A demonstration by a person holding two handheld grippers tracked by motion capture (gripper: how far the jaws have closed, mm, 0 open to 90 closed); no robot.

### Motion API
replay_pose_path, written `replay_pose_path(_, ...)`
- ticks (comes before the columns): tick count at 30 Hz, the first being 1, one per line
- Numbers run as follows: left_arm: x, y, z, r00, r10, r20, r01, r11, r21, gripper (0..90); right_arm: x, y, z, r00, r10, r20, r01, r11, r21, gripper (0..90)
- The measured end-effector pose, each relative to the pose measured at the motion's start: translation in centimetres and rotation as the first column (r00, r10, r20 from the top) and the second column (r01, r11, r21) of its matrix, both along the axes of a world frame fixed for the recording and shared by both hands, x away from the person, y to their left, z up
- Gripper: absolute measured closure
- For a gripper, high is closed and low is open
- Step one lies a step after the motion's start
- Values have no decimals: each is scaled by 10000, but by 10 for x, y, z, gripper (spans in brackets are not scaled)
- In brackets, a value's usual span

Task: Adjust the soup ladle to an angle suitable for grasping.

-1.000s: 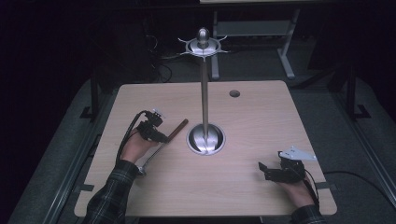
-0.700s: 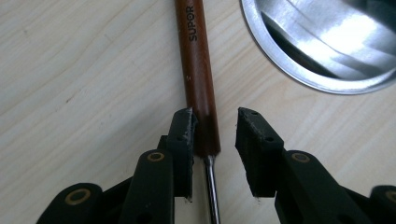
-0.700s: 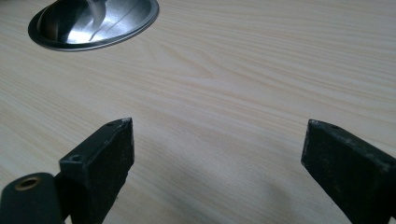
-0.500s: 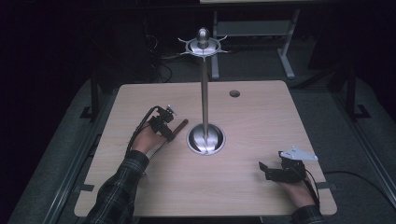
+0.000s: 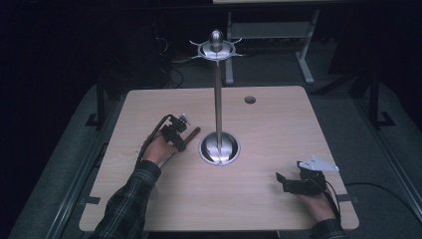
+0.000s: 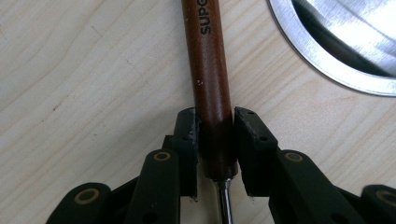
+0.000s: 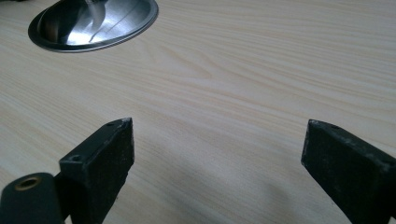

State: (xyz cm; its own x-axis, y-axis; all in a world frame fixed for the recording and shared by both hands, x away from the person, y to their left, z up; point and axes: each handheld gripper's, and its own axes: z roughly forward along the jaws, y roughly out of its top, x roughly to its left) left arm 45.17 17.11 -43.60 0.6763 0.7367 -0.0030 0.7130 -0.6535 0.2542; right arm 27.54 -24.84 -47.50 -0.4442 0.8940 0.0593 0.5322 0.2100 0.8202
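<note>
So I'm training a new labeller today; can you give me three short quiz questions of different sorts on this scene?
1. True or false: the right gripper is open with nothing between its jaws.
2. What sits between the left gripper's jaws? A) a cable B) a brown wooden handle C) a cup
3. Fill in: the handle lies on the table beside the round base of the metal ____.

Key: 1 true; 2 B; 3 stand. The left jaws have just been closing, and their pads now touch the handle on both sides.
</note>
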Motion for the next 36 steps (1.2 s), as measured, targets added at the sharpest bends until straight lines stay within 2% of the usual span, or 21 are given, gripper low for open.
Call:
replay_pose_path(10,0,1,0,9997,223,-17,-223,9997,46,734,0,0,0,10000,-25,-2,25,10000,54,91)
replay_pose_path(16,0,2,0,9995,311,22,-311,9995,-74,736,0,0,0,10000,-24,-19,24,10000,47,91)
replay_pose_path(21,-3,5,2,9993,353,151,-347,9987,-377,736,0,0,0,10000,-11,-27,11,10000,46,91)
replay_pose_path(24,-7,10,8,9980,483,407,-451,9961,-755,736,0,0,0,10000,-14,-20,14,10000,40,91)
replay_pose_path(25,-7,10,8,9980,483,407,-451,9961,-755,736,0,0,0,10000,-14,-20,14,10000,40,91)
replay_pose_path(29,-13,16,16,9966,399,726,-315,9930,-1137,736,0,0,0,10000,-27,-20,27,10000,48,91)
replay_pose_path(30,-16,19,20,9954,429,856,-310,9901,-1366,736,0,0,0,10000,-12,-35,12,10000,37,91)
replay_pose_path(32,-18,21,22,9954,313,907,-188,9906,-1355,736,0,0,0,10000,14,-7,-14,10000,-8,91)
replay_pose_path(33,-22,24,25,9925,373,1161,-176,9859,-1662,736,1,0,0,10000,15,2,-15,10000,-6,91)
replay_pose_path(35,-27,28,29,9890,411,1418,-136,9818,-1894,736,1,0,0,10000,15,4,-15,10000,-9,91)
replay_pose_path(36,-27,28,29,9890,411,1418,-136,9818,-1894,736,1,0,-1,10000,20,7,-20,10000,-14,91)
